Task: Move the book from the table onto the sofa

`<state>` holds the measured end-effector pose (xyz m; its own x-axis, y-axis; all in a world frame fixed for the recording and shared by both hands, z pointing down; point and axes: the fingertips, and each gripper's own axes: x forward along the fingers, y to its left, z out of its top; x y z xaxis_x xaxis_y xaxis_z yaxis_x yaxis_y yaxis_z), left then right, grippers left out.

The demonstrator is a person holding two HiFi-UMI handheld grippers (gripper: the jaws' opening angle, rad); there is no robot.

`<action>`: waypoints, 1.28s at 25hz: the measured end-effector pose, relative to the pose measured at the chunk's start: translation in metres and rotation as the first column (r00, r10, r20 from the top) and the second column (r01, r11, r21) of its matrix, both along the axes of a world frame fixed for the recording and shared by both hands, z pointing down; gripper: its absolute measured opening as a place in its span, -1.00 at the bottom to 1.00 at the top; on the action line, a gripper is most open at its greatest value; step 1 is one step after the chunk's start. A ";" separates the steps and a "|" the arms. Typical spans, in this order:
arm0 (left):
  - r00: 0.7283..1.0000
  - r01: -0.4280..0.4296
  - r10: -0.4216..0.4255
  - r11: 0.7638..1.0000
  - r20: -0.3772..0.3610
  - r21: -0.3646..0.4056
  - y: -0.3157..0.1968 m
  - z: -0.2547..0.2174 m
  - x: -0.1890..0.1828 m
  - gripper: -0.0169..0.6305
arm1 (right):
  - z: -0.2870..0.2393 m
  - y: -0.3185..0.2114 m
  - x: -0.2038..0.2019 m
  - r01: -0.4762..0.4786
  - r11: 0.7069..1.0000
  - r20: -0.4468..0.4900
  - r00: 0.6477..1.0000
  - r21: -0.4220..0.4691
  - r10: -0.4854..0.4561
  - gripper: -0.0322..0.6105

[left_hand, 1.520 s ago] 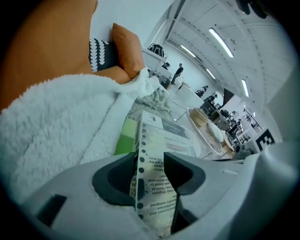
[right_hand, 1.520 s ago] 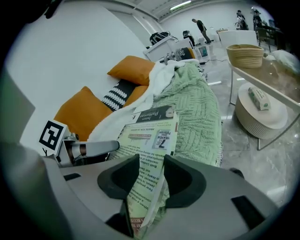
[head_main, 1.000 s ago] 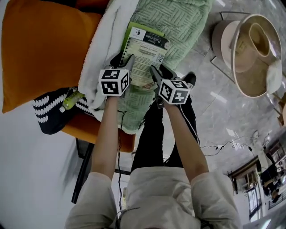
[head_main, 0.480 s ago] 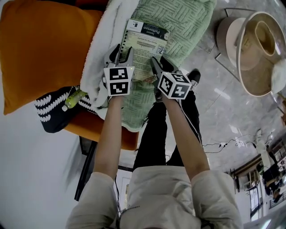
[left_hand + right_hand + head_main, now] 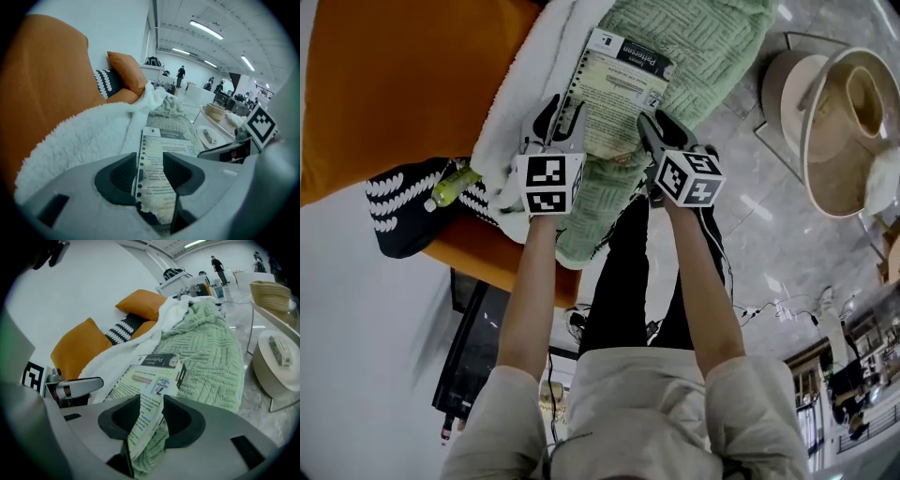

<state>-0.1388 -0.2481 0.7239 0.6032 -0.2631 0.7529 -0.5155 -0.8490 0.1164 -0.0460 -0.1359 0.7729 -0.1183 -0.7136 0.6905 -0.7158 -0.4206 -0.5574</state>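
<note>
Book (image 5: pixel 617 98) lying on blanket (image 5: pixel 712 47) over sofa (image 5: pixel 502 267). Right tool (image 5: pixel 652 127) pinching near right corner. Left tool (image 5: pixel 560 111) gaping, jaws just narrowing slightly round near left corner. Likely best: freeing right corner without snagging blanket, then lifting clear.

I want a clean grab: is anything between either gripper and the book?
Nothing visible. The near edge of the book sits between the jaws of the left gripper and the right gripper. A fold of the green blanket under it sits between the right one's too.
</note>
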 end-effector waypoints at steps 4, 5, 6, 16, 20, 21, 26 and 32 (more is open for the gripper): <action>0.999 0.032 -0.032 0.999 -0.004 -0.025 0.025 0.003 -0.011 -0.39 | -0.010 -0.004 0.005 0.181 0.983 -0.131 0.975 0.011 -0.178 -0.43; 0.999 0.048 -0.048 0.998 -0.001 -0.036 0.032 0.004 -0.015 -0.39 | -0.010 -0.004 0.004 0.232 0.973 -0.158 0.961 0.006 -0.229 -0.43; 0.998 0.062 -0.062 0.997 0.005 -0.047 0.039 0.006 -0.019 -0.39 | -0.010 -0.003 0.002 0.279 0.960 -0.177 0.945 -0.001 -0.275 -0.43; 0.949 0.316 -0.315 0.946 0.019 -0.070 0.099 -0.018 -0.041 -0.40 | -0.039 0.010 -0.011 0.600 0.800 -0.238 0.778 0.007 -0.582 -0.43; 0.896 0.443 -0.444 0.894 0.001 -0.073 0.133 -0.034 -0.029 -0.42 | -0.066 0.026 0.000 0.698 0.716 -0.257 0.696 0.023 -0.670 -0.43; 0.880 0.474 -0.475 0.877 -0.003 -0.079 0.142 -0.037 -0.025 -0.42 | -0.071 0.032 0.003 0.725 0.688 -0.262 0.669 0.023 -0.696 -0.43; 0.820 0.568 -0.571 0.820 -0.040 -0.064 0.159 -0.054 -0.001 -0.48 | -0.091 0.040 0.030 0.798 0.601 -0.300 0.587 0.056 -0.752 -0.43; 0.796 0.604 -0.606 0.795 -0.017 -0.046 0.206 -0.058 0.026 -0.64 | -0.109 0.068 0.066 0.840 0.539 -0.338 0.526 0.065 -0.780 -0.48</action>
<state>-0.1129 -0.0417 0.6654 0.3521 -0.5549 0.7537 -0.9184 -0.3599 0.1641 0.0203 -0.0677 0.6642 -0.5714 -0.5117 0.6416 -0.8032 0.5093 -0.3091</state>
